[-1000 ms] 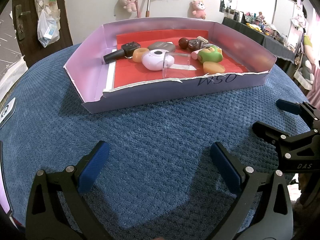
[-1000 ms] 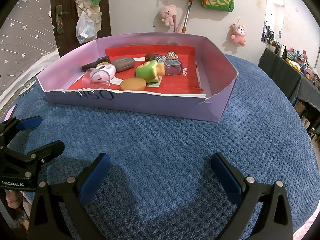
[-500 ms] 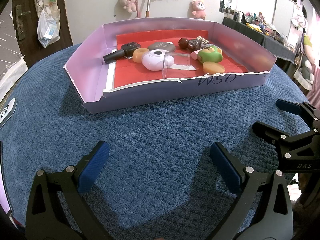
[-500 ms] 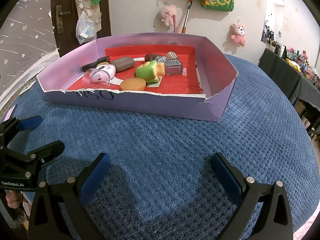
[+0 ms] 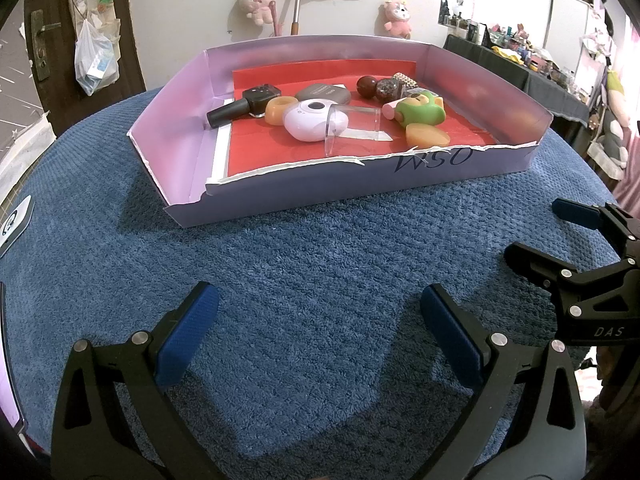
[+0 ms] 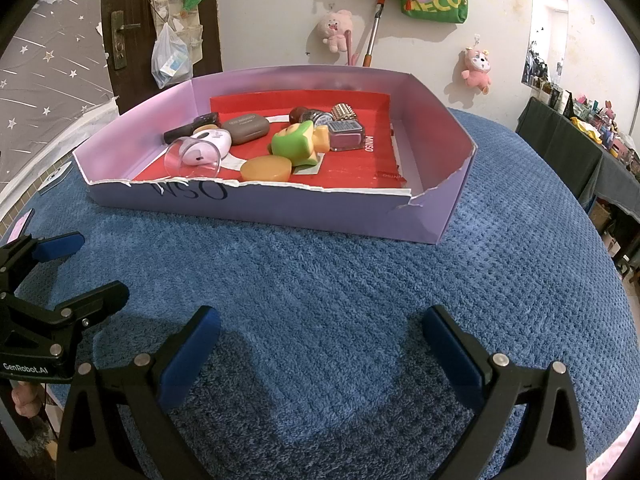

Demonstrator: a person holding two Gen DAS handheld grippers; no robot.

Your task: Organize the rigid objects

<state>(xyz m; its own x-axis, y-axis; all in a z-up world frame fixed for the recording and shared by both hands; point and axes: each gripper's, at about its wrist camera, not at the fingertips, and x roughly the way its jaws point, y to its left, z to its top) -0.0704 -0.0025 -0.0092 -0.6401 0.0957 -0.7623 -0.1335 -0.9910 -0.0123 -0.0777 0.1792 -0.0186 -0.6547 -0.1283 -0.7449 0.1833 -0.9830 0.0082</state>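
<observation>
Both grippers I'm running hang low over the blue towel (image 5: 320, 280), jaws spread wide and grasping nothing: my left gripper (image 5: 320, 320) and my right gripper (image 6: 320, 340), well short of the purple box (image 6: 320, 212). Every rigid object lies inside that box, on its red floor: a clear cup (image 5: 352, 128) on its side near the torn front wall, touching a white pod (image 5: 312, 122), with a green toy (image 6: 296, 144) just beside them.
</observation>
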